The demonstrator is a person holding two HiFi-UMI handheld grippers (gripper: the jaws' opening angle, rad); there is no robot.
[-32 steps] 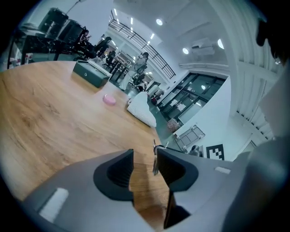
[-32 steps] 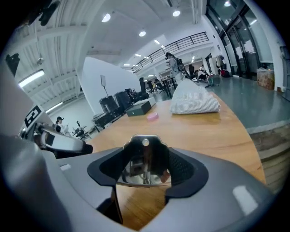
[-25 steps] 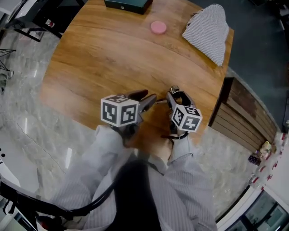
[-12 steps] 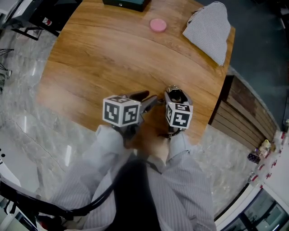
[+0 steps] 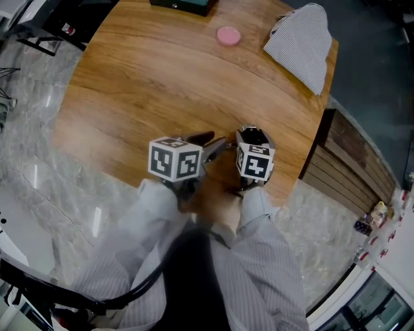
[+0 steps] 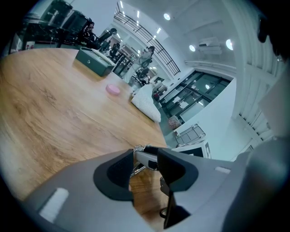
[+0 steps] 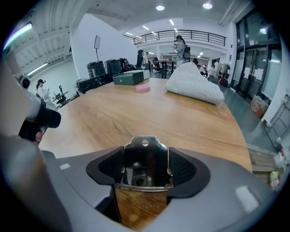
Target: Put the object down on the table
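While the right tongs pinch the metal clip and the left tongs sit spread, rest it flat on the surface before letting go.

The table is offering open passage across its broad middle and its left side. Obstacles are gathering along the far edge. A green box is sitting at the far rim. A pink disc is lying just beside it, nearer in. A striped cushion is occupying the far right corner, overhanging the edge. Past the right edge, a slatted wooden structure is standing lower down, closing off that side.
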